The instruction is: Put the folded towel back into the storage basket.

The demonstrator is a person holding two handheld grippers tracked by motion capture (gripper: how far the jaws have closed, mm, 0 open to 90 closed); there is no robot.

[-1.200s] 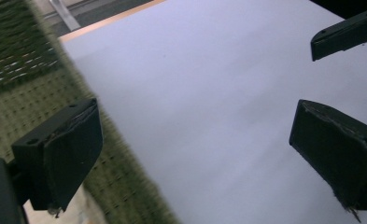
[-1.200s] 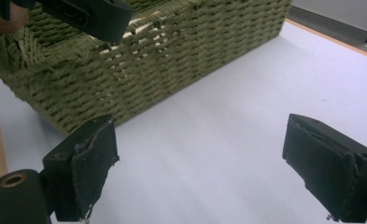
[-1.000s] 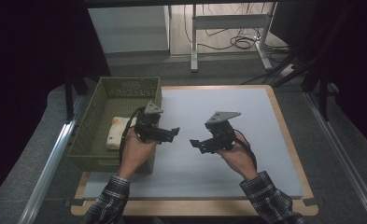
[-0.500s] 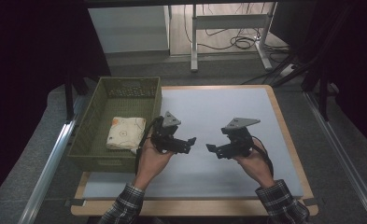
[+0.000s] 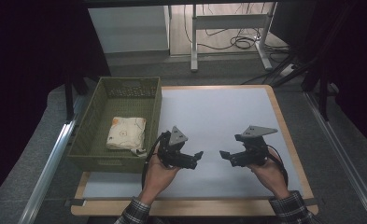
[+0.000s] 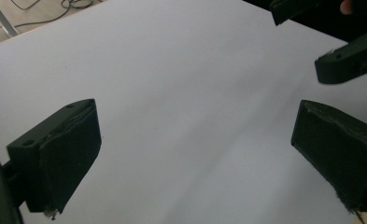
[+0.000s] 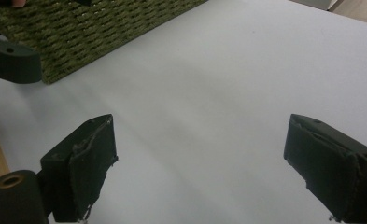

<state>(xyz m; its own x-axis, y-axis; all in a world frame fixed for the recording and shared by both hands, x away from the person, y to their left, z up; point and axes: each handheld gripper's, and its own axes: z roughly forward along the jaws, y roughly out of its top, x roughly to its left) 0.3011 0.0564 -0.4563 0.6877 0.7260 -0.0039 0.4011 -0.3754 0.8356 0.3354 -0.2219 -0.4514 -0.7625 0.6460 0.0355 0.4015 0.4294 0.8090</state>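
Two tools are held low over the white tabletop (image 5: pixel 228 116), left tool (image 5: pixel 197 156) and right tool (image 5: pixel 224 155) both wide open and empty. A folded patterned cloth (image 5: pixel 126 133) lies inside the green woven basket (image 5: pixel 155 109). Placement is judged complete; only withdrawal remains.

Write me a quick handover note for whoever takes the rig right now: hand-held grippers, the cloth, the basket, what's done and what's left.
Left hand-held gripper: open, empty, over the white mat just right of the basket.
Right hand-held gripper: open, empty, over the mat, facing the left one with a gap between them.
Folded cloth: lying flat in the green woven basket, at its near half.
Basket: at the table's left edge, upright.
Done: the cloth is folded and in the basket.
Left: nothing else lies on the mat; probably just pull both hands back, or check the cloth's loose corner by the basket's near wall.
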